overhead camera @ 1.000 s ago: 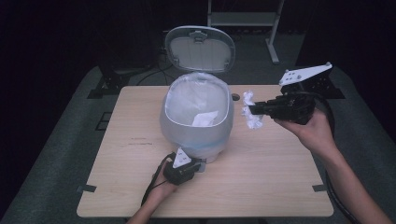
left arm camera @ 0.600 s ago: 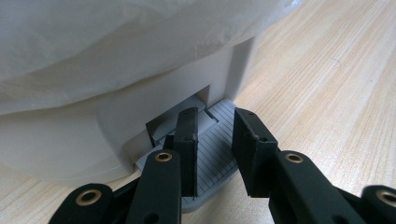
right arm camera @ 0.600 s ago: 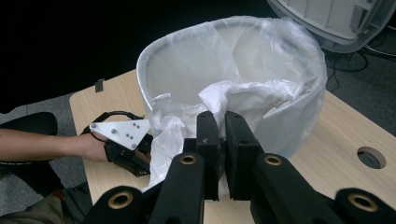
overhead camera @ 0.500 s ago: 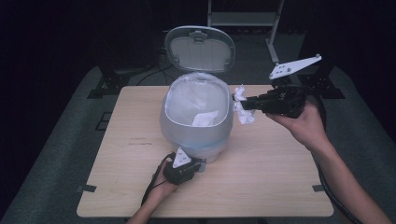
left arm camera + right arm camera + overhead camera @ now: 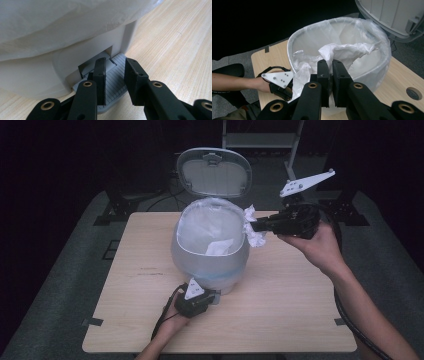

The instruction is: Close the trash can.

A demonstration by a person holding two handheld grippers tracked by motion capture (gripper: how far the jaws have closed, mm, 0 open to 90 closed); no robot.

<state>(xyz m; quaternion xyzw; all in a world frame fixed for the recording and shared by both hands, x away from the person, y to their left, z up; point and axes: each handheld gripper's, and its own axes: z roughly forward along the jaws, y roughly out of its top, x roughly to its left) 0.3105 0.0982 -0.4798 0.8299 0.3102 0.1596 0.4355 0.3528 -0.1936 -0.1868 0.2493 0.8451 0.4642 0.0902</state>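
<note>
- High view: a grey pedal bin [image 5: 210, 255], lined with a clear bag, is seen mid-table with its lid [image 5: 214, 171] raised. A crumpled tissue [image 5: 254, 227] is held at the bin's right rim by the right gripper [image 5: 256, 226]. The left gripper [image 5: 212, 296] is pressed low at the bin's base.
- Left gripper view: the jaws are seen set slightly apart, resting on the ribbed pedal [image 5: 113, 82] and gripping nothing. If this pressure slips, the lid could drop onto the tissue.
- Right gripper view: the jaws are clamped together on the tissue [image 5: 342, 55] at the liner's edge [image 5: 384, 47]. Released too early, the tissue could fall onto the table [image 5: 274, 56]. The bin's bottom is hidden by the tissue.
</note>
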